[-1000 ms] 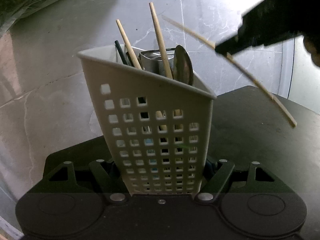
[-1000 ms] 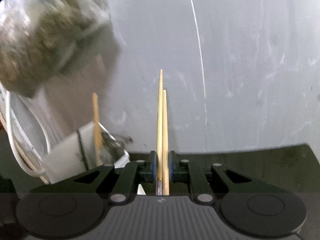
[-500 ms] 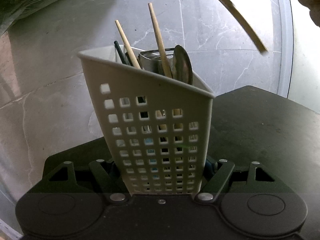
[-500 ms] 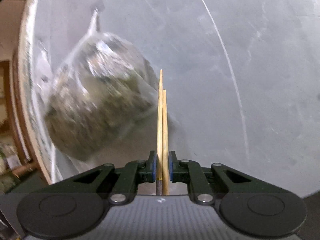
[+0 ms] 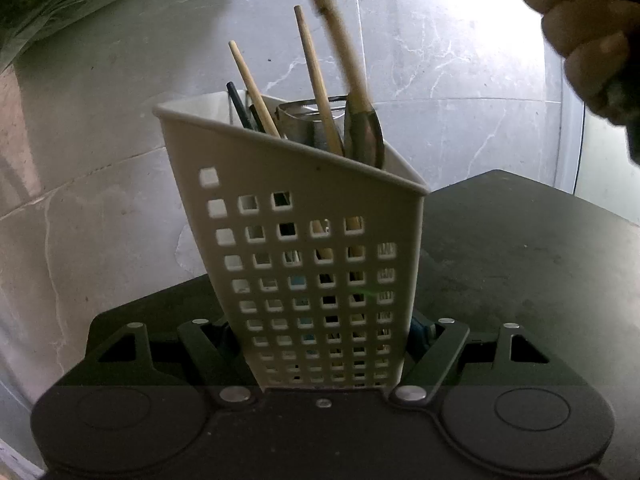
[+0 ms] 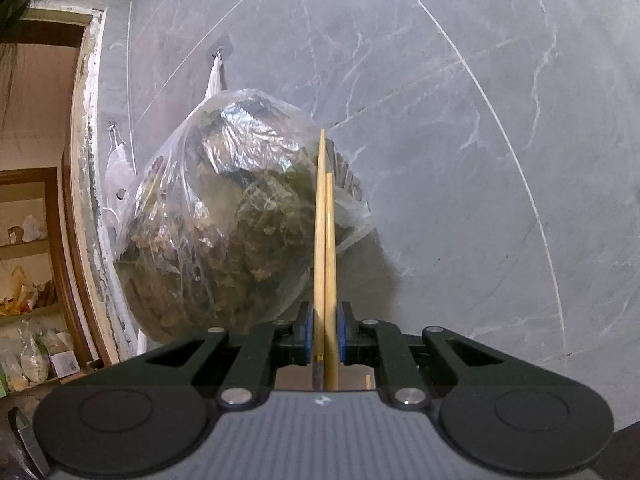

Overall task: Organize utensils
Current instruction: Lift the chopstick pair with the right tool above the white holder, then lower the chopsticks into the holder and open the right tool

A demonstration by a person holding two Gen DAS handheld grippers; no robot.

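My left gripper [image 5: 320,332] is shut on a white perforated utensil holder [image 5: 312,248] and holds it upright. The holder contains two wooden chopsticks [image 5: 318,80], dark utensils, a metal piece and a metal spoon [image 5: 364,136]. A blurred pair of wooden chopsticks [image 5: 340,36] comes down from above, its lower end at the holder's mouth by the spoon. My right gripper [image 6: 323,336] is shut on this pair of chopsticks [image 6: 323,224], which stick out forward between the blue pads [image 6: 306,332]. A hand [image 5: 588,32] shows at the top right of the left wrist view.
A dark countertop [image 5: 520,264] lies under the holder, with a grey marble wall [image 5: 440,48] behind it. A clear plastic bag of dried greens [image 6: 236,236] hangs on the wall. Wooden shelves [image 6: 28,240] with packets stand at the left.
The right gripper has swung its chopsticks from slanting at the right to nearly vertical over the holder, lower end now at the mouth. The holder and left gripper have not moved.
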